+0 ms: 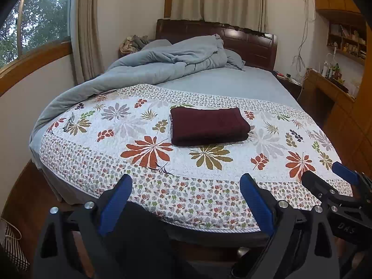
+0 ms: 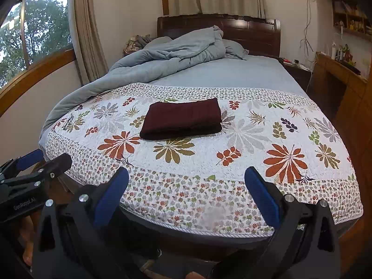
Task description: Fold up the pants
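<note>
Window: at far left we see trees through the glass, above a wooden sill.
Curtain: beige, it hangs just beside the window.
Duvet: grey-blue and rumpled, we find it piled along the left side and head of the bed.
Left hand-held gripper: we hold it off the foot of the bed, its blue-padded fingers spread wide with nothing between them.
Quilt: white with leaf and flower prints, it covers the near end of the bed.
Pants: dark maroon, we see them already folded into a neat rectangle, lying flat on the middle of the quilt, well apart from both tools.
Right hand-held gripper: also wide open and empty, we hold it just beside the left one.
Bench: wooden, along the right wall, it carries small bottles and clutter.
</note>
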